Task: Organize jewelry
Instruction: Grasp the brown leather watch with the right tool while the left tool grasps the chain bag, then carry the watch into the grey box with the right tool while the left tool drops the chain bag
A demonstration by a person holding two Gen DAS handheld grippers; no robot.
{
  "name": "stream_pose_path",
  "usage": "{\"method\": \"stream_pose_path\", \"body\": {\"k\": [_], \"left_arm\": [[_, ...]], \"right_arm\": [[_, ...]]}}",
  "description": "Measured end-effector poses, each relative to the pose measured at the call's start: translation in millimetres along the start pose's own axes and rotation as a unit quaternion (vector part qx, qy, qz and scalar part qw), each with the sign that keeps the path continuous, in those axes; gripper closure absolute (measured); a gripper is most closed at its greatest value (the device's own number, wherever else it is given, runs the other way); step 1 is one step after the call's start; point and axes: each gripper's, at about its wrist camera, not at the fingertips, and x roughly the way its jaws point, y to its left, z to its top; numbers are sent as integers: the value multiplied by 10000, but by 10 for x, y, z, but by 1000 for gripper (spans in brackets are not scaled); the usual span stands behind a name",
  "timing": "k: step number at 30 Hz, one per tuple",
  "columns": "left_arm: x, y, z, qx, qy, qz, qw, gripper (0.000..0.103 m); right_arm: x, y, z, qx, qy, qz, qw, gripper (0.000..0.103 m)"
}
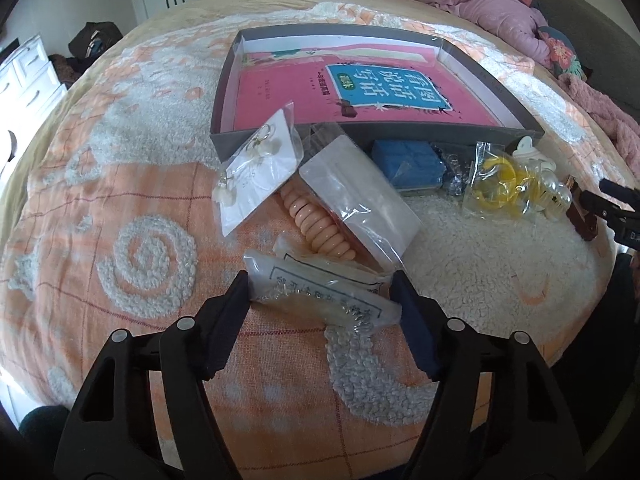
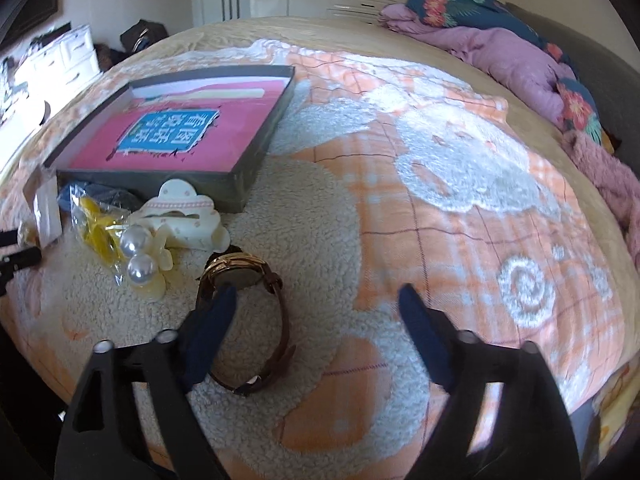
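A clear labelled packet [image 1: 336, 296] with a pale chain inside lies on the bedspread between the fingers of my left gripper [image 1: 320, 286], which stands open around it, fingertips at its two ends. Behind it lie a peach coil hair tie [image 1: 316, 224], a frosted pouch [image 1: 360, 196] and a bagged earring card [image 1: 256, 172]. My right gripper [image 2: 318, 298] is open, low over the bedspread. Its left finger overlaps a gold watch with a brown strap [image 2: 248, 276]. A grey tray [image 1: 280, 138] [image 2: 240, 186] holds a pink book.
In front of the tray lie a blue box [image 1: 408, 164], a yellow piece in a bag [image 2: 96, 228], a pearl clip [image 2: 140, 260] and a cream hair claw [image 2: 180, 220]. A pink quilt [image 2: 512, 56] is heaped at the far right. White drawers [image 1: 28, 76] stand beyond the bed's left edge.
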Motion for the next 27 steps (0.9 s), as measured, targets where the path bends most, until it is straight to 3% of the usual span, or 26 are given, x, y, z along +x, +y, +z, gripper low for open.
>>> {"method": "stream_pose_path", "body": {"k": [4,6,7,9,18,27], "left_arm": [[-30,40,4,-93,-48,-118,9999,42],[-63,57,4,-136,-90,-177,9997,43],[-85,61,3,-148,-112,-201,9996,43],[-144,67,-4,-169,-174,-259,9994,43],[-542,155,44,-344,-603,-410,9967,43],[-793,329,362,-489,-1105,-275,9923,43]], "right_arm": [[120,63,-22,-195,109,2,9998,46],[102,66,-30,-275,12,58,9996,68],[84,63,-29,-314,-16,89,9995,71],[45,50,-32,-338,-73,154,9993,95],[-237,-173,25,4,-555,74,9984,94],[-449,-184,244,5,-972,77,9952,94]]}}
